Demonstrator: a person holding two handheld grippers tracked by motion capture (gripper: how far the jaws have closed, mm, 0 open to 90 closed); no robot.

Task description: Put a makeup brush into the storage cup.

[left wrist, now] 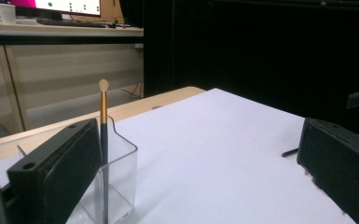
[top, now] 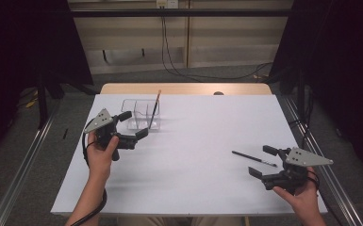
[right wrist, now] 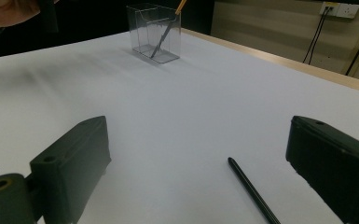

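Nearest, at the right edge of the white counter [top: 188, 155], the right tool [top: 264, 162] is held with its jaws wide apart and empty. Just beyond its tips lies a thin black pen [top: 254, 157], flat on the sheet and pointing left and far. It looks light, stiff and smooth, so it may roll; a pinch across the middle of the barrel seems safest. Farther left, the left tool [top: 134, 125] is also spread wide and holds nothing, its tips just beside a clear box [top: 141, 115]. That box looks like hard, glossy plastic with thin walls and a divider. One brush [top: 154, 109] with a gold ferrule leans upright inside its right compartment.
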